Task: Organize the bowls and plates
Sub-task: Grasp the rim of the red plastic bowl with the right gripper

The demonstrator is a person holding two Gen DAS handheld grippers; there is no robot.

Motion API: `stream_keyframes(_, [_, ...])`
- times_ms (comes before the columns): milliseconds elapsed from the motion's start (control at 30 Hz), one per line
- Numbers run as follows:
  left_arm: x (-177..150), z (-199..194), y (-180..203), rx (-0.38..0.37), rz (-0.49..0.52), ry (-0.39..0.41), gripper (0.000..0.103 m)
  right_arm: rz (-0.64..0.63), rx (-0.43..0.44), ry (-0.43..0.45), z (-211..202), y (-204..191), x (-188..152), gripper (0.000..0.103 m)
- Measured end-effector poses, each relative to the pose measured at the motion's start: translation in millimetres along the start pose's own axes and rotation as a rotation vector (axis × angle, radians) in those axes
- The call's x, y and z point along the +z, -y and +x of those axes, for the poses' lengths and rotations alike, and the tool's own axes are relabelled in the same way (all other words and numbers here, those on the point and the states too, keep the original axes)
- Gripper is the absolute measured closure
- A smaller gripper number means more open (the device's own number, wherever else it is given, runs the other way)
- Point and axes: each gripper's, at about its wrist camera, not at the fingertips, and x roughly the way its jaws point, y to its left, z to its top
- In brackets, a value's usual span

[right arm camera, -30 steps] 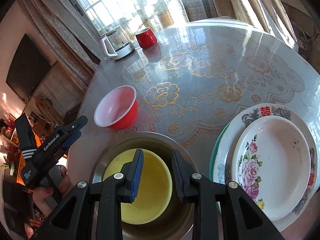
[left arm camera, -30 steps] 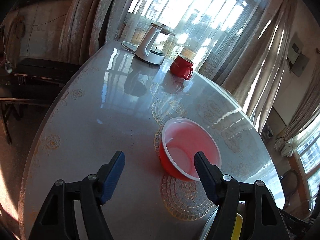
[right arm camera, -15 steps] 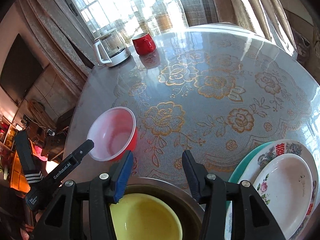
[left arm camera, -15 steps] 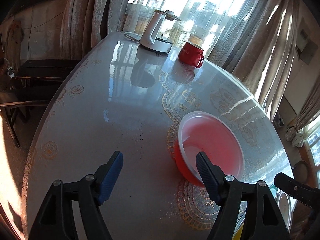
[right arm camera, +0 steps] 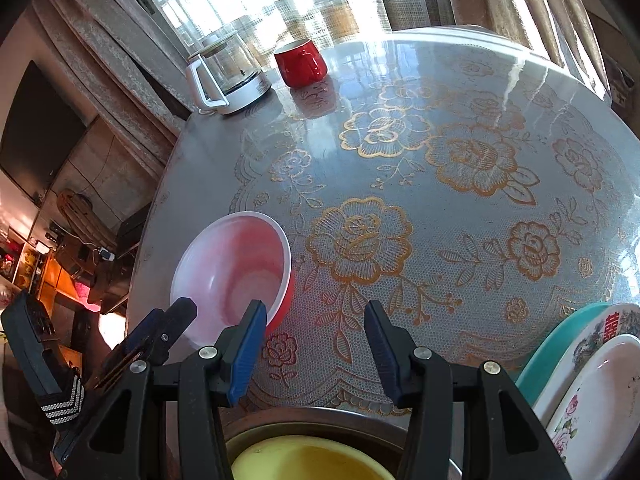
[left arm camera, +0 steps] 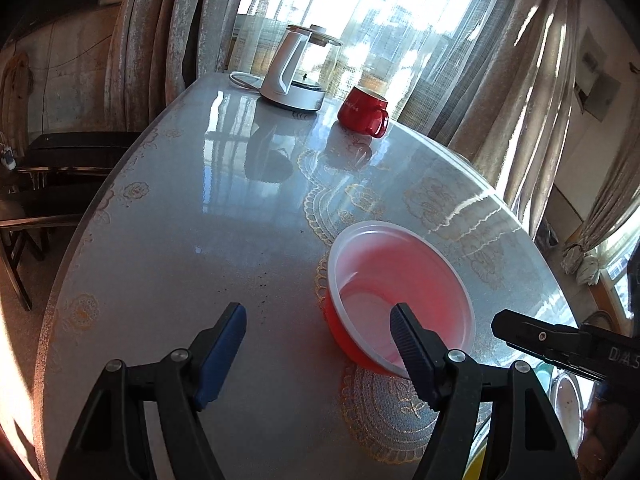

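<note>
Your red bowl [left arm camera: 400, 292] sits upright on the table [left arm camera: 180, 240], white inside and holding nothing. Your left gripper [left arm camera: 318, 334] is spread wide: its right finger sits in front of the bowl's near rim, its left finger over bare table, and it grips nothing. Your right gripper [right arm camera: 314, 346] is also wide and holds nothing; the red bowl lies just left of its left finger.

At the near edge of the right view, a yellow bowl [right arm camera: 308, 462] sits nested inside a metal bowl [right arm camera: 320, 416]. To the near right, 2 floral plates [right arm camera: 600, 392] are stacked on a teal plate [right arm camera: 560, 344].

At the far side stand a glass kettle [left arm camera: 294, 70] and, just right of it, a red mug [left arm camera: 362, 110].

The table is round and glossy, with gold flower lace under the top. Sheer curtains [left arm camera: 400, 40] hang over bright windows beyond it.
</note>
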Motion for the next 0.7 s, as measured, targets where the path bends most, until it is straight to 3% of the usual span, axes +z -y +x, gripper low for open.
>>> stream_keyframes(300, [-1,7,2,-0.067,0.004,-0.041,0.044,-0.013,0.019,-0.012,12,-8,7,0.051])
stream_keyframes(533, [-2,10,2,-0.087,-0.006,-0.06,0.048,-0.011,0.011,-0.02,21,-7,12,0.051])
stream_keyframes(633, [-2,15,2,-0.095,-0.01,-0.079,0.056,-0.009,0.015,-0.032,26,-7,13,0.051])
stream_keyframes(700, [-3,20,3,-0.09,-0.004,-0.097,0.068,-0.009,0.022,-0.045,30,-8,13,0.051])
